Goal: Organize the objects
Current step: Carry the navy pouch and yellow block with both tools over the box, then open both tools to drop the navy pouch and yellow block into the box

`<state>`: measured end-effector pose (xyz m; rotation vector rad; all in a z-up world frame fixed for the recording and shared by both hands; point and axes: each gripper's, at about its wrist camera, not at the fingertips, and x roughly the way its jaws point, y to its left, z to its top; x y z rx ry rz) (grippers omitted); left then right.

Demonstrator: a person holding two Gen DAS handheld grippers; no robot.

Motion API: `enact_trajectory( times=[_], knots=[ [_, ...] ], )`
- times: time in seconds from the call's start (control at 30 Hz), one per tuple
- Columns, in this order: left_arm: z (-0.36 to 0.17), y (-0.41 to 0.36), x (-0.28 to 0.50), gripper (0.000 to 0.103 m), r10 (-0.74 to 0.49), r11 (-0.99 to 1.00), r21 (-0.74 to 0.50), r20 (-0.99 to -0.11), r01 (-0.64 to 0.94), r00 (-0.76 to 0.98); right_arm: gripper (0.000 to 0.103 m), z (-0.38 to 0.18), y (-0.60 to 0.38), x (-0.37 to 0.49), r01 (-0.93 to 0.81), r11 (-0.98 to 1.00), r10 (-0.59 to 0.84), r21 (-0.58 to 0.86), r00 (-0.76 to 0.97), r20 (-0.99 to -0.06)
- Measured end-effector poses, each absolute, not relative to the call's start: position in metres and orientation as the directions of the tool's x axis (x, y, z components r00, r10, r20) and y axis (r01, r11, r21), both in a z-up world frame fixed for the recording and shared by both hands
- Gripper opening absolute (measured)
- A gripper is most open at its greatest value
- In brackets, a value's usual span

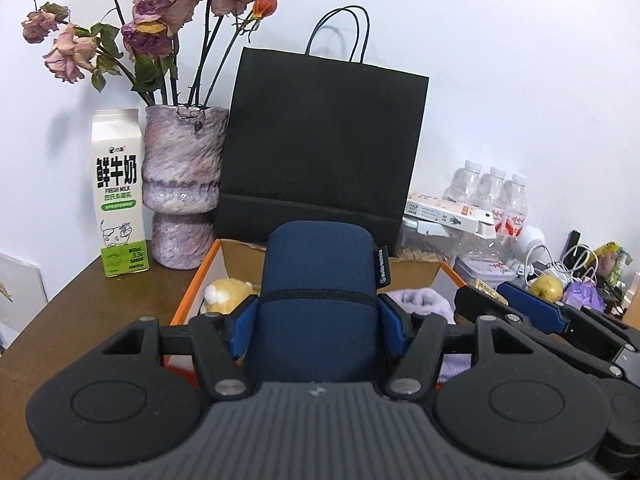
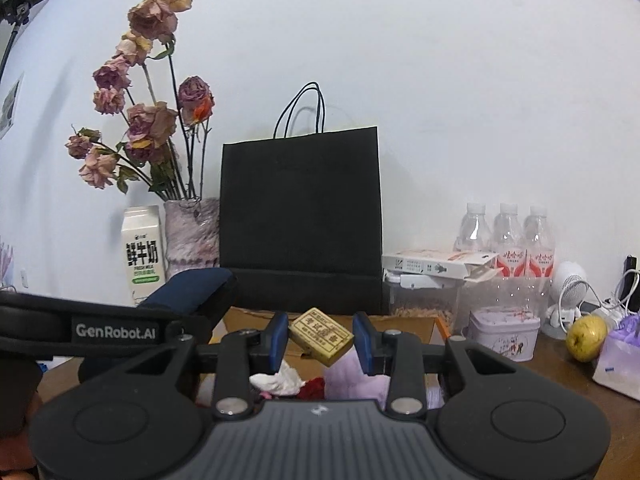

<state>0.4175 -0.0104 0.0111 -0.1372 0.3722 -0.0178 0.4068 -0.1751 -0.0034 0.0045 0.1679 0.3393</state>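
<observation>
Left wrist view first: a navy blue pouch (image 1: 320,292) is clamped between the blue pads (image 1: 240,332) of the left hand-held gripper (image 1: 318,330), squeezed at about its middle, with its rounded top sticking out past the fingertips. Just below and beyond that gripper an orange-edged cardboard box (image 1: 192,292) is seen on the brown table (image 1: 100,320). A yellow plush toy (image 1: 226,290) sits inside the box to the gripper's left, and a lilac towel (image 1: 424,300) lies inside to its right.

Behind the box, straight ahead of the gripper, a black paper bag (image 1: 324,152) is stood against the wall. Off to the left, a milk carton (image 1: 120,196) and a mottled vase (image 1: 182,188) of dried roses (image 1: 160,20) are parked side by side.

Over in the right wrist view, a small yellow-brown box (image 2: 322,336) with printed characters is pinched at a tilt between the narrow-set fingers of the right hand-held gripper (image 2: 320,340), held above the same cardboard box. Crumpled white tissue (image 2: 276,380) and something red can be made out underneath. The pouch and the other gripper show up on its left.

To the right of this gripper, a lilac tin (image 2: 504,332), three water bottles (image 2: 508,236), a white flat carton (image 2: 436,264) and a yellow-green fruit (image 2: 586,338) are spread on the table.
</observation>
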Motion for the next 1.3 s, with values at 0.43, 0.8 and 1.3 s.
enact_trajectory(
  times=[0.43,0.8,1.3],
  knots=[
    [0.009,-0.009,0.47,0.063,-0.027,0.988,-0.151,-0.366,-0.031,0.93,0.034,-0.004,-0.167,0.459,-0.298,0.954,0.298,0.024,0.941,-0.159],
    [0.002,-0.006,0.506,0.063,-0.011,0.987,-0.153,-0.39,-0.053,0.921,0.034,-0.006,-0.163,0.497,-0.277,0.96,0.277,0.032,0.936,-0.217],
    [-0.002,0.012,0.517,0.103,0.042,0.98,-0.166,-0.377,-0.113,0.925,0.093,-0.018,-0.163,0.523,-0.261,0.965,0.257,0.035,0.906,-0.336]
  ],
)
